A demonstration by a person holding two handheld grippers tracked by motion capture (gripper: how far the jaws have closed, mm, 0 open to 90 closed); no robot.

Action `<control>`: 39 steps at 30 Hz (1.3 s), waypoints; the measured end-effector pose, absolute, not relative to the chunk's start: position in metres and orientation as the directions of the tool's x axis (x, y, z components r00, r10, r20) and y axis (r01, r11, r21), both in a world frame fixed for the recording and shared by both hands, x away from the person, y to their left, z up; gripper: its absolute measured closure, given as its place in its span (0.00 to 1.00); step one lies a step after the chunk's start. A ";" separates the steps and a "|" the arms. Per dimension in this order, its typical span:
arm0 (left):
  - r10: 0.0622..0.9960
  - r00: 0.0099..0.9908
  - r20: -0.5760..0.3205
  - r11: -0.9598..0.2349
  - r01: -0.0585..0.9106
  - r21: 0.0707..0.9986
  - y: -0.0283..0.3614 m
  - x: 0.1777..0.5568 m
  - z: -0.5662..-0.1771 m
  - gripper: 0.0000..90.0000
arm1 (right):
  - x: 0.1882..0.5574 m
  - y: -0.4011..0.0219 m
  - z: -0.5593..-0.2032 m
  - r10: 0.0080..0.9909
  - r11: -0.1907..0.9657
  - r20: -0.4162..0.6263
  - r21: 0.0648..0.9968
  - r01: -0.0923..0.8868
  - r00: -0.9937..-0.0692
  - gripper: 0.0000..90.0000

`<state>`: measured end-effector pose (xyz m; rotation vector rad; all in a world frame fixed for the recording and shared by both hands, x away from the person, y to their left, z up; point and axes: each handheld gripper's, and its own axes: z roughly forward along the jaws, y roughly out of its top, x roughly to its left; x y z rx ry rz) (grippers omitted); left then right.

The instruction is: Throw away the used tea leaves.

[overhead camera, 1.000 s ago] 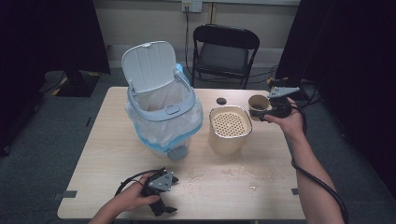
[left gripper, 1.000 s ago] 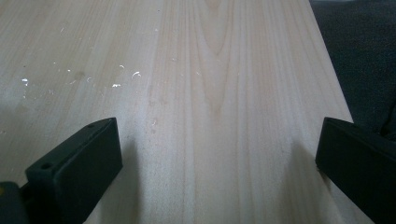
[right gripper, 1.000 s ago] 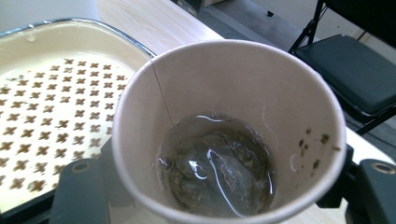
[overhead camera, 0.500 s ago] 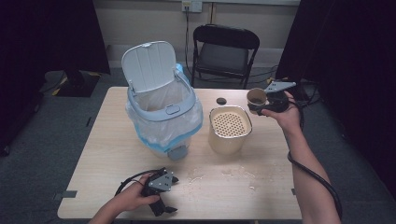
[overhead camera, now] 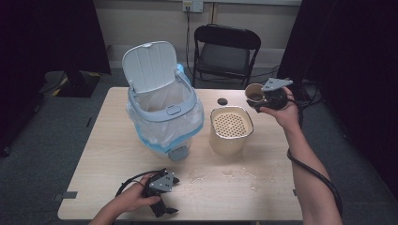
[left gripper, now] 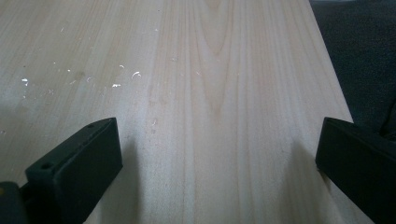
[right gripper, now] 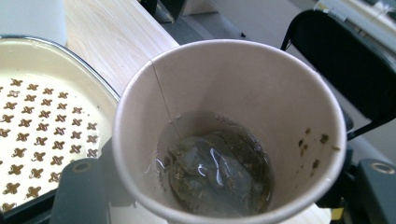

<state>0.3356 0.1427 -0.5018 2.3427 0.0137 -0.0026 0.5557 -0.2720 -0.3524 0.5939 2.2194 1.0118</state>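
My right gripper [overhead camera: 261,97] is shut on a brown paper cup [overhead camera: 255,93], held in the air above the table's far right, just behind a cream container with a perforated strainer top [overhead camera: 231,127]. In the right gripper view the cup [right gripper: 233,84] holds a wet tea bag [right gripper: 215,172] in a little liquid, its string running up the inner wall, with the strainer top [right gripper: 42,116] at the left. My left gripper [overhead camera: 162,206] rests by the table's front edge. In the left gripper view it [left gripper: 219,158] stands open over bare wood [left gripper: 210,70].
A light blue bin [overhead camera: 162,115] with its white lid up and a plastic liner stands on the table's left half. A small black cap [overhead camera: 222,101] lies behind the container. Wet specks [overhead camera: 225,176] dot the front of the table. A black folding chair [overhead camera: 227,51] stands beyond the far edge.
My right gripper has lifted the paper cup slightly and carried it a little toward the far side. The left gripper has not moved.
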 end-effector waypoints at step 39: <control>0.004 1.000 -0.002 -0.701 0.004 0.713 0.143 0.336 -0.502 0.00 | 0.491 -0.190 -0.346 -0.447 0.877 -0.894 -0.427 -0.218 -0.046 0.32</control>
